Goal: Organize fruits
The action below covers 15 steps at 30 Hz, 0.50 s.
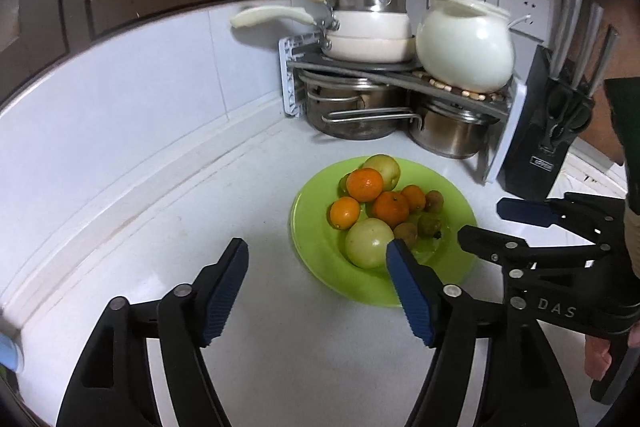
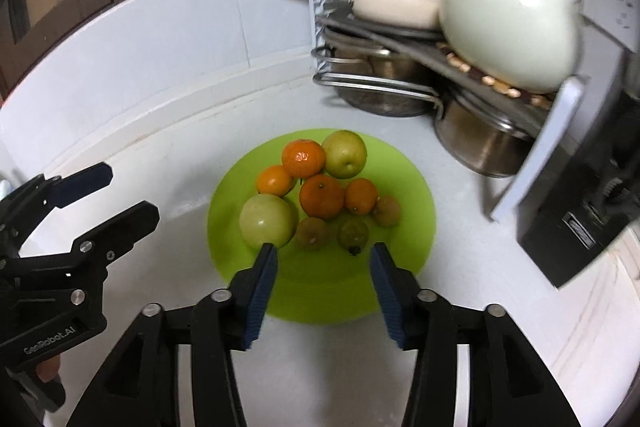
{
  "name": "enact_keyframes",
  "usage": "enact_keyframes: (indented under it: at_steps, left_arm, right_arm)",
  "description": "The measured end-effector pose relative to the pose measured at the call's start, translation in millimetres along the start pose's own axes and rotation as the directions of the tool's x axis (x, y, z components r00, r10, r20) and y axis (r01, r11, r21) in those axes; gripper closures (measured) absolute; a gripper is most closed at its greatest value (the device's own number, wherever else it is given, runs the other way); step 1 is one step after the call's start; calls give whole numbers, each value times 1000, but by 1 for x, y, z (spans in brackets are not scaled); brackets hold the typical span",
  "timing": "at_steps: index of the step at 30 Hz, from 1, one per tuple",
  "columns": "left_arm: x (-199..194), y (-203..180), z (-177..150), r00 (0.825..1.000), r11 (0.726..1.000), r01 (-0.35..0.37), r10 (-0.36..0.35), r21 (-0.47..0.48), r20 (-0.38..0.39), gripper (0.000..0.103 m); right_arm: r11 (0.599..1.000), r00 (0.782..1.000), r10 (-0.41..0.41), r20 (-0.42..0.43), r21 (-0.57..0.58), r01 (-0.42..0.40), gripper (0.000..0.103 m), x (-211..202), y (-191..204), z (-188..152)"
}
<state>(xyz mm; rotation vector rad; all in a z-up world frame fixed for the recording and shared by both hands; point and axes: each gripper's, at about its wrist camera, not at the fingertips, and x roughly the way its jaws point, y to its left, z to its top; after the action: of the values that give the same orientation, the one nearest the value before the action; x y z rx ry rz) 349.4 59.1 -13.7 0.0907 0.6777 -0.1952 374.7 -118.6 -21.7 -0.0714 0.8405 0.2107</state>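
A green plate [image 1: 316, 247] [image 2: 320, 291] on the white counter holds two green apples [image 1: 367, 242] [image 2: 266, 221], several oranges [image 1: 364, 183] [image 2: 322, 195] and small brown fruits [image 1: 406, 233] [image 2: 312, 233]. My left gripper [image 1: 318, 253] is open and empty, just left of the plate's near rim; it also shows in the right wrist view [image 2: 122, 193]. My right gripper [image 2: 323, 255] is open and empty above the plate's near side, close to the small fruits; it also shows in the left wrist view [image 1: 486, 223].
A metal rack [image 1: 400, 71] with steel pots, white pans and a white ceramic pot [image 1: 464, 43] fills the back corner. A black knife block [image 1: 548, 131] stands at the right. The tiled wall curves along the left.
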Motion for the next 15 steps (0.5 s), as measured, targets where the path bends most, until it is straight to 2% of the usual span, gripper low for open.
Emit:
enact_keyframes:
  at_steps: [2, 5, 9, 11, 15]
  left_arm:
    - [-12, 1, -1, 1000, 1000, -2, 2, 3, 11, 22]
    - [-31, 3, -5, 999, 1000, -13, 13, 6, 47, 12]
    - [-59, 2, -13, 995, 999, -34, 32, 11, 99, 6]
    - [-70, 0, -17, 992, 999, -47, 46, 11, 114, 3]
    - [-96, -6, -29, 989, 999, -35, 35, -7, 145, 0]
  right_arm:
    - [1000, 1000, -16, 21, 16, 16, 49, -13, 2, -4]
    - [998, 997, -40, 62, 50, 37, 39, -35, 6, -12]
    - [994, 988, -90, 126, 78, 81, 32, -66, 12, -27]
    - [992, 985, -101, 140, 87, 90, 32, -77, 14, -33]
    - [990, 978, -112, 178, 106, 94, 28, -108, 18, -50]
